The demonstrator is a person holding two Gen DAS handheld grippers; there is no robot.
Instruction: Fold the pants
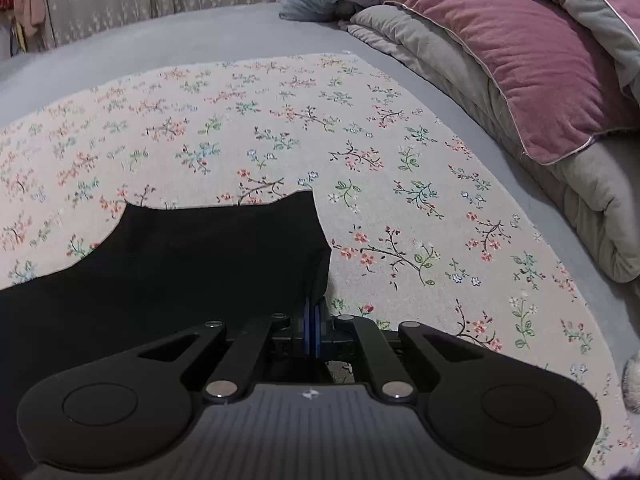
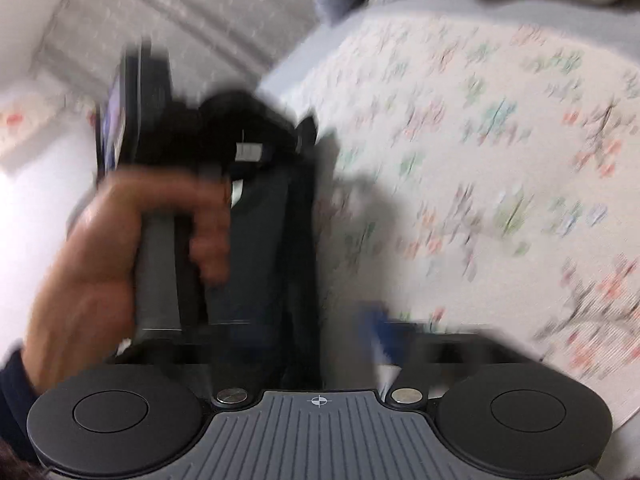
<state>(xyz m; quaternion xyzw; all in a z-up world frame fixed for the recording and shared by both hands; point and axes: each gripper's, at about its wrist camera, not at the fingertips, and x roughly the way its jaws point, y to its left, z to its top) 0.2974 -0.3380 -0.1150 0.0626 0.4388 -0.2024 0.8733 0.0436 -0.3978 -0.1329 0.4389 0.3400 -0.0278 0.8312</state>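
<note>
- While I look along my left gripper (image 1: 312, 322), its blue pads (image 1: 307, 330) are pressed together on the right-hand edge of the black pants (image 1: 168, 268), so it is clenched on the fabric
- I see the pants spread across the near left part of the floral sheet (image 1: 280, 128), with one pointed corner lifted toward the middle of the sheet
- I see the floral sheet lying on a grey bed (image 1: 200, 36); a pink pillow (image 1: 532, 76) rests on folded grey bedding (image 1: 560, 184) along the bed's right edge
- My right wrist view is badly smeared: I make out the left hand (image 2: 120, 248) wrapped round the handle of the other gripper, dark cloth hanging beside it
- Of my right gripper (image 2: 376, 336) I catch only a blue blur, and I cannot tell whether it is clamped or released
</note>
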